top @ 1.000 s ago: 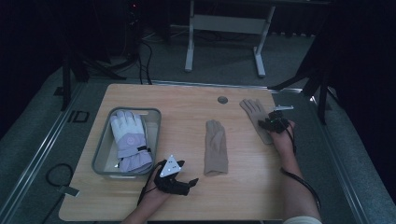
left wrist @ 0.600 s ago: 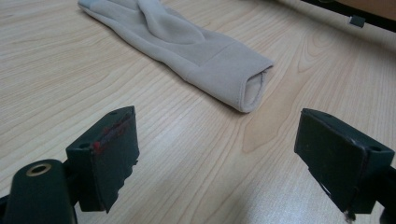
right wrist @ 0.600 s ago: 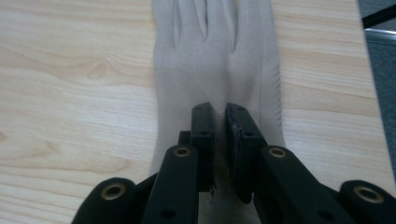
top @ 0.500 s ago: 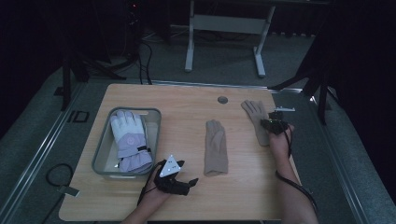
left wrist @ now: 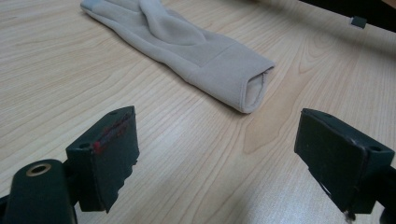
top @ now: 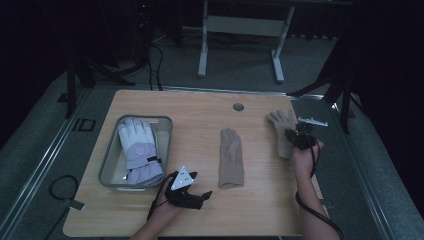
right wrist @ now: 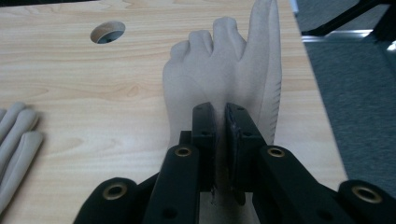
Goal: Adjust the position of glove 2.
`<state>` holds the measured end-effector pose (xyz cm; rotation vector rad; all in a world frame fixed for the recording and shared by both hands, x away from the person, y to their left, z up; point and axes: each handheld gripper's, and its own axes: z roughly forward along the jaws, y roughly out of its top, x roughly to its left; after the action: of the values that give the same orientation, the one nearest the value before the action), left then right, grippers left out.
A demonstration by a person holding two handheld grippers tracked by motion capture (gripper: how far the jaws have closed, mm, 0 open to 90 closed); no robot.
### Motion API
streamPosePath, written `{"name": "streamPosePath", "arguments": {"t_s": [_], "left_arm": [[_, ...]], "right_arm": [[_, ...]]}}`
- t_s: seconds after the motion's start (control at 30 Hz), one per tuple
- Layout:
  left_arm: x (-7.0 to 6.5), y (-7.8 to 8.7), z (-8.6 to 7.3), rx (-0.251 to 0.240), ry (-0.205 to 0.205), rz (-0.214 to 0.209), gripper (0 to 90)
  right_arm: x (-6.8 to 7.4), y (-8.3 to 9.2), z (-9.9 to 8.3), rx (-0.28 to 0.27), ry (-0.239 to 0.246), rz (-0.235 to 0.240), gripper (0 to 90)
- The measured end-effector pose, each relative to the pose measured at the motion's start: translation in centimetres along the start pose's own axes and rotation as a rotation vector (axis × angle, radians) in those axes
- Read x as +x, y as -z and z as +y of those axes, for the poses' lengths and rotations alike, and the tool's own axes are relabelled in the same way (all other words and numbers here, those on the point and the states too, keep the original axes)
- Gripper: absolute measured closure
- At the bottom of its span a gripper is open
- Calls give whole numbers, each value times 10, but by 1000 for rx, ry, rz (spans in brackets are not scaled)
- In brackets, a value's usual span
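At the desk's [top: 200,107] far right edge, the right hand-held gripper [top: 298,137] is clamped on a beige glove [top: 280,125]: in the right gripper view its jaws have just been closing and now pinch a fold of the fabric [right wrist: 219,88] near the cuff, w/ the glove's fingers curled and pointing away toward the far edge. That glove lies just right of a round cable hole [top: 238,107] in the desktop, seen also in the right gripper view [right wrist: 108,31]. A second beige glove [top: 231,157] lies flat at mid-desk, fingers pointing away from the person, cuff toward the near edge; well apart from the first one. The left hand-held gripper [top: 192,192] sits low at the near edge, just left of that glove's cuff, jaws spread wide apart w/ nothing between them; in the left gripper view the open cuff end [left wrist: 254,91] lies ahead of the jaws on bare wood, not touching either. On the left of the desk stands a grey tray [top: 112,170] holding a white-and-lilac ski glove [top: 137,147], its cuff toward the person. A small grey bracket [top: 312,121] lies off the desk's right edge, near the right gripper.
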<state>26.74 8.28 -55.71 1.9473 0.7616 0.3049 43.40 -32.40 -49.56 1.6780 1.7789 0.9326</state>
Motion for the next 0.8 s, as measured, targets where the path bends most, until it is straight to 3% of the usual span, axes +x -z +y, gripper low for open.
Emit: {"name": "streamPosePath", "arguments": {"t_s": [0.2, 0.33, 0.4, 0.53, 0.8], "left_arm": [[0, 0, 0, 1, -3, -2, 138], [-1, -1, 0, 3, -10, -1, 138], [-1, -1, 0, 4, -13, 0, 138], [-1, -1, 0, 3, -16, -1, 138], [-2, -1, 0, 5, -17, -4, 138]], "right_arm": [[6, 22, -18, -11, -6, -43, 828], [9, 28, -35, 13, -21, -42, 827], [14, 30, -42, 31, 17, -67, 827], [18, 36, -55, 43, 14, -64, 826], [12, 33, -76, 89, -32, -35, 807]]}}
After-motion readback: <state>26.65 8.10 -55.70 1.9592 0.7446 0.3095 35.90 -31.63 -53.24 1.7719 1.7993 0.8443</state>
